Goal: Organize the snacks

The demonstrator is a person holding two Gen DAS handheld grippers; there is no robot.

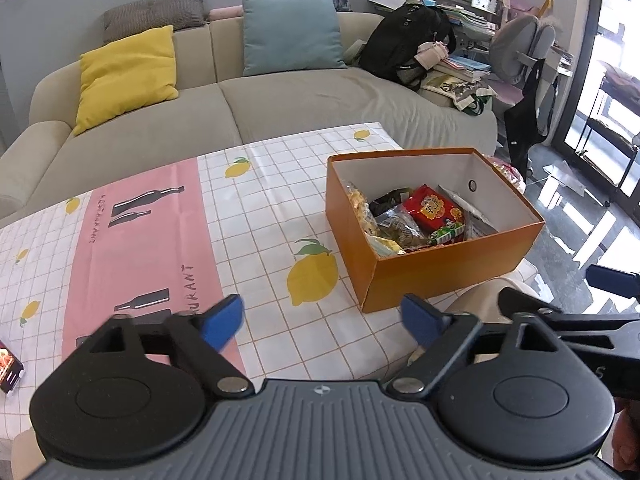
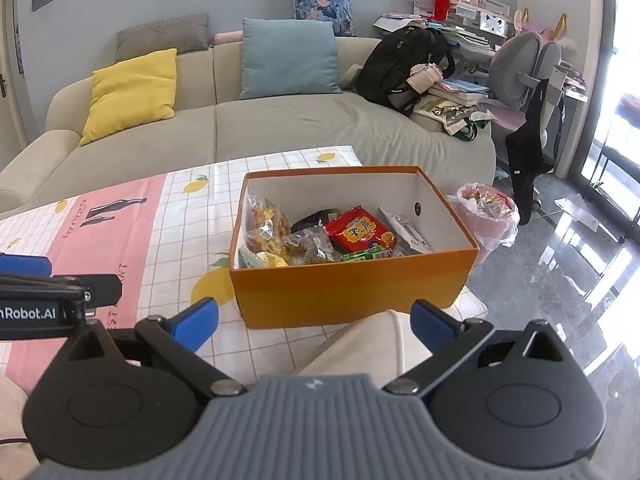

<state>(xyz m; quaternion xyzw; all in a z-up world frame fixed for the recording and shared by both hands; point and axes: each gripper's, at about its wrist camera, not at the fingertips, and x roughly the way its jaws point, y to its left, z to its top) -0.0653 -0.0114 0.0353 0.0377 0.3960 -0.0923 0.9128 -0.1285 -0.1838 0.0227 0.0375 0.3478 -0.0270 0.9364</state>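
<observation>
Two hand-held grippers hang side by side over the near edge of the table (image 1: 260, 184), and both stand wide open with nothing between their blue fingertips. Ahead of the right hand-held gripper (image 2: 314, 322), almost straight on and only slightly up the cloth, sits the orange box (image 2: 352, 292), open-topped and well stocked with snack packets: a red packet (image 2: 358, 232) near the middle, a clear bag of yellow sweets (image 2: 266, 224) against the wall on that gripper's left, and a green wrapper (image 2: 366, 255) by the near wall. From the left hand-held gripper (image 1: 322, 324) the same orange box (image 1: 448, 276) lies forward and off to its right, one corner turned toward it, so its long axis runs diagonally away from that gripper, whereas it lies roughly crosswise in front of the right one. One dark packet (image 1: 10, 368) shows at the far left edge of the left wrist view, on the cloth well apart from the box and on the outer side of the left gripper; it is cut off by the frame, so what it is cannot be told. If that packet is a snack still to be put away, the left hand is the nearer one, and it would have to swing out leftward and then carry rightward to the box.
</observation>
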